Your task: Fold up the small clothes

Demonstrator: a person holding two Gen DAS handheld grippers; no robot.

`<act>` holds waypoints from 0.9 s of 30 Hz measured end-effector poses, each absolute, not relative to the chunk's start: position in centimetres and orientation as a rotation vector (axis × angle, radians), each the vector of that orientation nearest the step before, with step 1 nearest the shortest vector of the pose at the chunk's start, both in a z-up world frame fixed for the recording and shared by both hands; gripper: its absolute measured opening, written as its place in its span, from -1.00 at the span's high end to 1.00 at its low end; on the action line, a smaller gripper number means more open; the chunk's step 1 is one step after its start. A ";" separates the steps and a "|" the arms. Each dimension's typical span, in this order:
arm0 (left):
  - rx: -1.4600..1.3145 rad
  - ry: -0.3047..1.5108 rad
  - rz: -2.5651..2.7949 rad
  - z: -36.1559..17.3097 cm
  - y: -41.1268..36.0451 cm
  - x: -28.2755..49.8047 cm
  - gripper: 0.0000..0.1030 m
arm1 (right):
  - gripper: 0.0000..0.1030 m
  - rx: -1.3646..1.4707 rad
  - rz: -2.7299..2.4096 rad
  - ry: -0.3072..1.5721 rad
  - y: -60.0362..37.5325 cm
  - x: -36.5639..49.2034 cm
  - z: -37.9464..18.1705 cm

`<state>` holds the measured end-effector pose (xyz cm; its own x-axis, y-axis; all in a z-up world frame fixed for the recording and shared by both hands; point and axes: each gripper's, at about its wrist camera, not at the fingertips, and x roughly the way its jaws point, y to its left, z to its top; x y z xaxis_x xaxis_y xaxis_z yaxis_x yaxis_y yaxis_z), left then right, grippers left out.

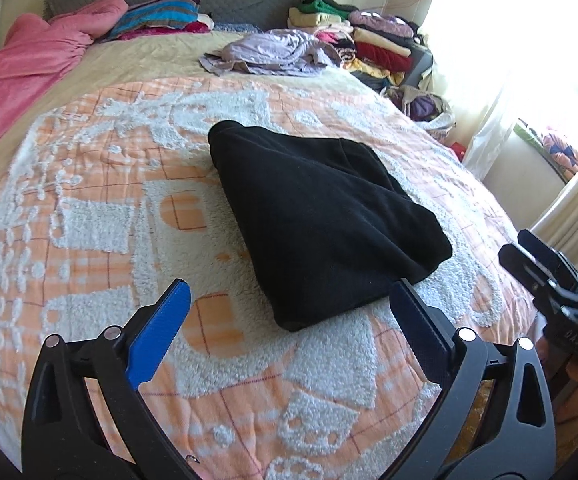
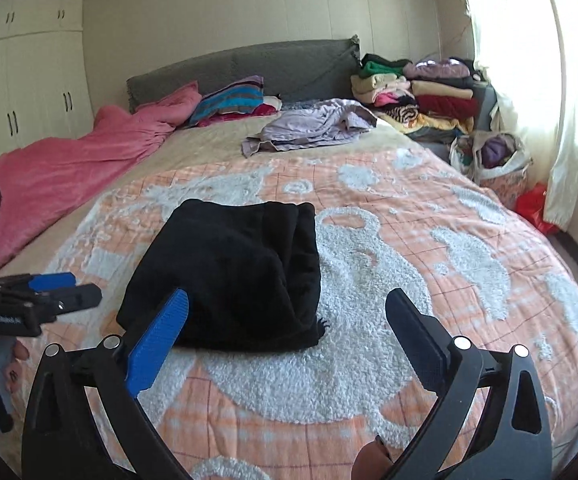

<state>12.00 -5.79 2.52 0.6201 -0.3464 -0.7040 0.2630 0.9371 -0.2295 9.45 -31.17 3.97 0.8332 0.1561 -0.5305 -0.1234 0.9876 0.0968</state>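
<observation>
A black garment (image 1: pixel 321 220) lies folded into a compact wedge on the orange and white bedspread (image 1: pixel 89 200); it also shows in the right wrist view (image 2: pixel 233 272). My left gripper (image 1: pixel 289 300) is open and empty, held just short of the garment's near edge. My right gripper (image 2: pixel 287 308) is open and empty, its blue left finger over the garment's near corner. The right gripper also shows at the right edge of the left wrist view (image 1: pixel 553 280), and the left gripper at the left edge of the right wrist view (image 2: pixel 61 292).
A crumpled lilac garment (image 2: pixel 313 124) lies further up the bed. A pink blanket (image 2: pixel 73 176) covers the left side. Striped pillows (image 2: pixel 229 100) rest by the grey headboard. Stacks of folded clothes (image 2: pixel 417 96) and a bag (image 2: pixel 497 156) stand at the right by the window.
</observation>
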 end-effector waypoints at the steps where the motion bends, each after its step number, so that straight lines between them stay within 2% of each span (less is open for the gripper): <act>1: -0.109 0.824 -0.350 2.5 -5.6 11.7 -0.81 | -0.91 0.057 0.147 0.563 -31.1 9.1 3.9; 8: -0.114 0.796 -0.334 1.5 -4.3 9.3 -0.81 | -0.91 0.052 0.140 0.539 -30.3 6.9 3.1; 27: -0.150 0.810 -0.310 -3.0 -2.8 7.2 -0.81 | -0.91 0.054 0.111 0.637 -29.4 4.6 -3.5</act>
